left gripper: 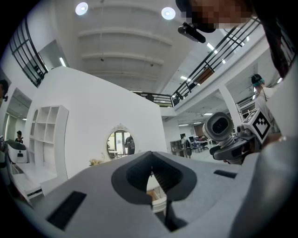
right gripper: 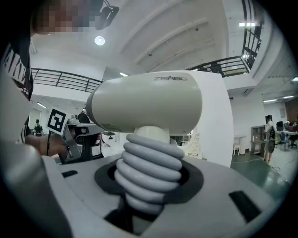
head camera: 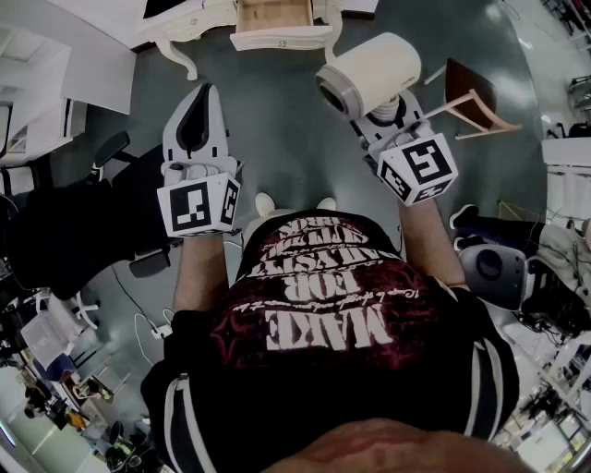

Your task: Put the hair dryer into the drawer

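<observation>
Out in front of the person's chest, the right gripper (head camera: 386, 113) is clamped around the ribbed grey handle of the hair dryer (head camera: 369, 72), and that grip looks solid: in the right gripper view the handle fills the space between the jaws, with the cream barrel sitting crosswise above them. The left gripper (head camera: 204, 94) hangs alongside on the left, jaws pressed together with nothing between them.

Now the bit that matters. The drawer (head camera: 282, 42) stands pulled open at the far edge of the head view, its wooden inside showing, set in a white table (head camera: 189, 23) with curved legs. It lies ahead of the hair dryer and a touch to the left, well apart from it, with bare floor (head camera: 277, 129) between.

The barrel's long axis runs slantwise, its grey open end turned near and left, its rounded end far and right, while the handle points back toward the person.

The right gripper is the one to carry it across: forward, slightly left, then down into the open drawer, probably with the barrel turned to fit.
</observation>
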`<state>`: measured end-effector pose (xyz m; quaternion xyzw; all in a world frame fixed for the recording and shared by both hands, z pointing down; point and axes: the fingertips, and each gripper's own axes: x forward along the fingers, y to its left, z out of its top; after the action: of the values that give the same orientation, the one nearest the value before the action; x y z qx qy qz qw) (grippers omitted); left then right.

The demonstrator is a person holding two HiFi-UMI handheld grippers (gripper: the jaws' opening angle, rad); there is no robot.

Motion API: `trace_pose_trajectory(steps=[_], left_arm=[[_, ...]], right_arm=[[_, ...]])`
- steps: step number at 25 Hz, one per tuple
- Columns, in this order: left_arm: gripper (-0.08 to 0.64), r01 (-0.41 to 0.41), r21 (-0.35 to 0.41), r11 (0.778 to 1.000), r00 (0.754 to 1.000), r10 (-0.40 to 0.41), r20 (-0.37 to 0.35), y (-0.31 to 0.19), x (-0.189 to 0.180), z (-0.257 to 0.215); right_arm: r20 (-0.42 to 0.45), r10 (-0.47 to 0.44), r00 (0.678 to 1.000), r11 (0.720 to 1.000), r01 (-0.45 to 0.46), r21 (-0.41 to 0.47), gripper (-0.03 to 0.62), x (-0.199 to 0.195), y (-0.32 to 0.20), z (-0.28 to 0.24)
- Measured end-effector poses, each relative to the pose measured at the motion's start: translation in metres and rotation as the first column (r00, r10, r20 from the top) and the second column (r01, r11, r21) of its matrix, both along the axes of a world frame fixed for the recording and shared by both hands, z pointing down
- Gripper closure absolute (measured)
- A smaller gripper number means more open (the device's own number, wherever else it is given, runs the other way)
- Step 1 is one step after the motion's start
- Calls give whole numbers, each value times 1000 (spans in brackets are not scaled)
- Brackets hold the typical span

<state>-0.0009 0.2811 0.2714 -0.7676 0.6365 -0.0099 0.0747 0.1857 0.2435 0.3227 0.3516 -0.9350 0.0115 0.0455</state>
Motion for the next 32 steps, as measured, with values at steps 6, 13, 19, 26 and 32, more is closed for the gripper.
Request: trace_pose_trajectory(steps=[6, 13, 19, 26, 32], left_arm=[[557, -33, 38, 999, 999, 34, -7, 14, 22, -4], [557, -16, 102, 995, 998, 9, 65, 33, 24, -14], [558, 36, 89, 995, 994, -45, 100, 43, 9, 1], [557, 29, 70, 997, 993, -36, 112, 37, 1, 10], [557, -3, 59, 998, 995, -3, 104, 23, -10, 20]], right_arm=[[3, 32, 999, 999, -32, 44, 408, 18, 12, -5], [25, 65, 998, 994, -67, 81, 409, 35, 21, -13], [24, 88, 996, 993, -90, 80, 408, 51, 15, -5], [12, 103, 995, 994, -104, 36, 408, 47, 1, 11], [3, 117, 993, 993, -118, 19, 408, 40, -12, 16]])
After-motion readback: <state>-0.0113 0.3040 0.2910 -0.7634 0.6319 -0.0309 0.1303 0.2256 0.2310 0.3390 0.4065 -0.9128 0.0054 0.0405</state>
